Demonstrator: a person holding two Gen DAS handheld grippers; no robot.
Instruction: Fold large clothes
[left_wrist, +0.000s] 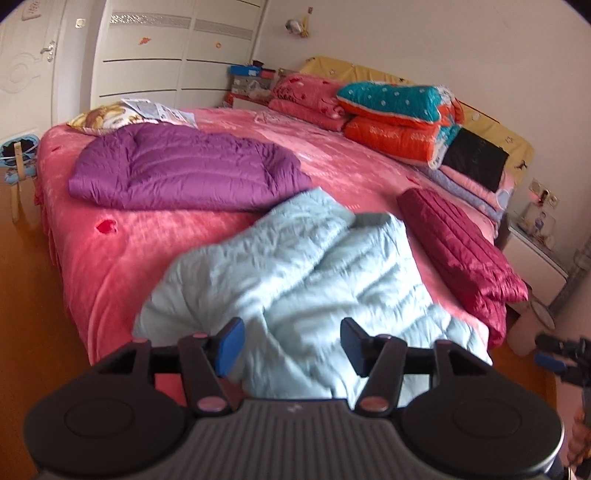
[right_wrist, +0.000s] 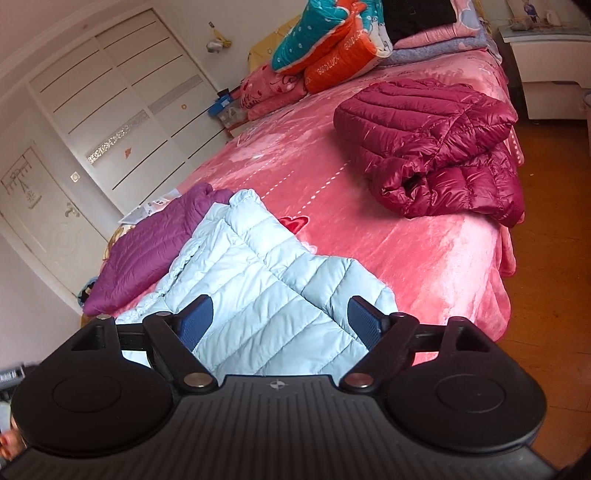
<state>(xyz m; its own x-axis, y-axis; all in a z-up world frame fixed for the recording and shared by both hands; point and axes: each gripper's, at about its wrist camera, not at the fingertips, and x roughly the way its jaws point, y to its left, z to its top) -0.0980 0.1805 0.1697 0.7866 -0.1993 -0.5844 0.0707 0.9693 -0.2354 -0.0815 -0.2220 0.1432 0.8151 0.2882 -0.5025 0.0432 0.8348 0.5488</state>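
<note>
A light blue puffer jacket (left_wrist: 295, 266) (right_wrist: 258, 280) lies crumpled and partly folded at the near edge of the pink bed (left_wrist: 122, 251) (right_wrist: 406, 251). My left gripper (left_wrist: 291, 343) hovers just over its near end, jaws apart, with jacket fabric showing between the blue pads and neither pad pressing it. My right gripper (right_wrist: 280, 321) stands wide open over the jacket's other near part, holding nothing. A purple puffer jacket (left_wrist: 184, 166) (right_wrist: 155, 243) lies flat farther back. A maroon puffer jacket (left_wrist: 461, 251) (right_wrist: 436, 147) sits folded near the bed's right side.
Folded quilts and pillows (left_wrist: 391, 110) (right_wrist: 332, 48) are stacked at the head of the bed. A white wardrobe (left_wrist: 166, 55) (right_wrist: 122, 103) fills the far wall. A white nightstand (left_wrist: 532, 254) (right_wrist: 546, 62) stands beside the bed. Wooden floor (right_wrist: 546, 295) runs along the bed's edge.
</note>
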